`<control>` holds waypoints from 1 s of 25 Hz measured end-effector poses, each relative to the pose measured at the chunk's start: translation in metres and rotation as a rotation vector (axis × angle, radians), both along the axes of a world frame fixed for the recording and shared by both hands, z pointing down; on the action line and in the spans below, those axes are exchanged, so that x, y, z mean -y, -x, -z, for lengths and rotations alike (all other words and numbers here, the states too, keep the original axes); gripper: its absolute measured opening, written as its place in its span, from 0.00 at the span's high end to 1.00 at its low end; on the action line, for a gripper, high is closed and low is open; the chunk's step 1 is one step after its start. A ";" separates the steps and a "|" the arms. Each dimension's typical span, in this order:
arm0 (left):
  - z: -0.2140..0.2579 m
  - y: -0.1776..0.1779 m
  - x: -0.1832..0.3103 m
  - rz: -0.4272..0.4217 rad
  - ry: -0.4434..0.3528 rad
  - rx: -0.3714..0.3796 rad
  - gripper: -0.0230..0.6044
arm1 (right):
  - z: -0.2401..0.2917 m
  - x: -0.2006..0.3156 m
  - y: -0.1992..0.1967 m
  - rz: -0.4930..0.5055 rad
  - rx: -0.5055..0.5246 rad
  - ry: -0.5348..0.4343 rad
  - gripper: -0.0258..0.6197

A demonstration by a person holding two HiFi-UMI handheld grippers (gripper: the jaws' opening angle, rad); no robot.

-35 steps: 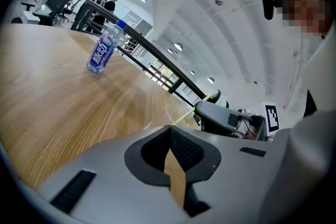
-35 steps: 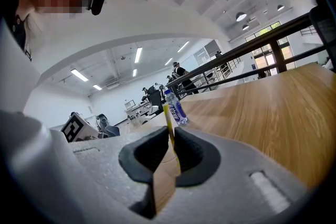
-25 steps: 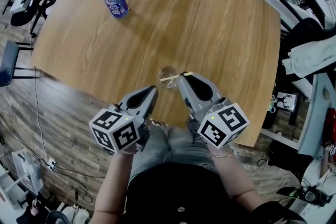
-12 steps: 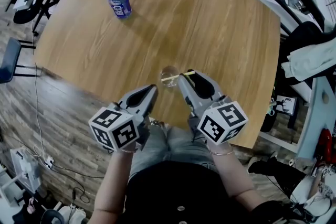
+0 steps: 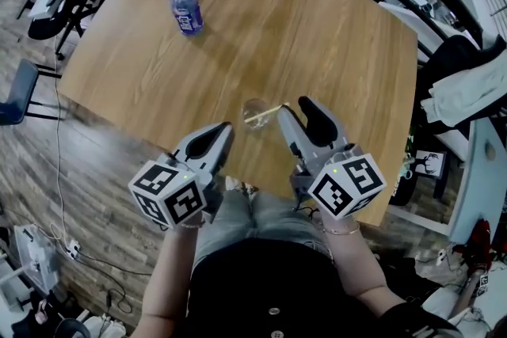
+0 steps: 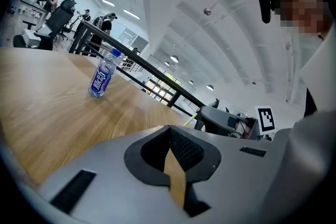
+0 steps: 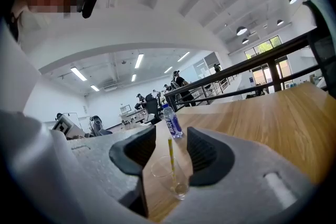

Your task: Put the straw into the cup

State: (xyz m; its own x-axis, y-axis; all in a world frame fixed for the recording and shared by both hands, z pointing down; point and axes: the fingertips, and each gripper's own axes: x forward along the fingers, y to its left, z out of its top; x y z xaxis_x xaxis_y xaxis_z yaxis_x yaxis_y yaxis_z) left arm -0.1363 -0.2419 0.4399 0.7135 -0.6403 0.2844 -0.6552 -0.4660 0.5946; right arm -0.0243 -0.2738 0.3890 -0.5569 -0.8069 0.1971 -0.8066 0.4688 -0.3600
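A clear plastic cup [image 5: 255, 113] stands on the wooden table [image 5: 317, 28] near its front edge. A yellow straw [image 5: 265, 115] leans in it, top end toward the right. In the right gripper view the straw [image 7: 170, 157] rests in the cup [image 7: 170, 178] just ahead of the jaws. My right gripper [image 5: 293, 107] has just been opening; it is open with nothing between its pads, and the straw's top lies just left of it. My left gripper [image 5: 223, 131] is shut and empty, left of the cup and apart from it.
A water bottle [image 5: 185, 5] with a blue cap and label stands upright at the table's far left, also seen as the bottle [image 6: 102, 73] and the bottle [image 7: 171, 122]. Office chairs, railings and people fill the room beyond. My lap is below the table's front edge.
The right jaws have spread apart and let go of the straw, which now stays leaning in the cup. Both grippers have lifted slightly.
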 end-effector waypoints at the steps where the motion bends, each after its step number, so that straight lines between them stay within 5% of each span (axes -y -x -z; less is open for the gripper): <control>1: 0.004 0.000 -0.001 0.002 -0.013 0.002 0.93 | 0.006 -0.001 0.000 0.004 0.003 -0.015 0.67; 13: 0.066 0.004 -0.014 0.033 -0.214 -0.032 0.93 | 0.058 -0.032 0.023 0.146 0.070 -0.135 0.73; 20: 0.071 0.003 -0.026 0.038 -0.219 -0.030 0.93 | 0.066 -0.048 0.033 0.210 0.080 -0.147 0.92; 25: 0.067 -0.002 -0.034 0.006 -0.227 0.010 0.93 | 0.063 -0.056 0.039 0.248 0.068 -0.132 0.96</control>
State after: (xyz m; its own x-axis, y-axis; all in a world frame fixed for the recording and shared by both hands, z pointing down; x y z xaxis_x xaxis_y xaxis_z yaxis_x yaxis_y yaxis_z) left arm -0.1340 -0.2078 0.3728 0.7072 -0.6931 0.1396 -0.6639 -0.5831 0.4683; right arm -0.0635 -0.2181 0.3262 -0.7486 -0.6608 0.0546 -0.6378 0.6950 -0.3319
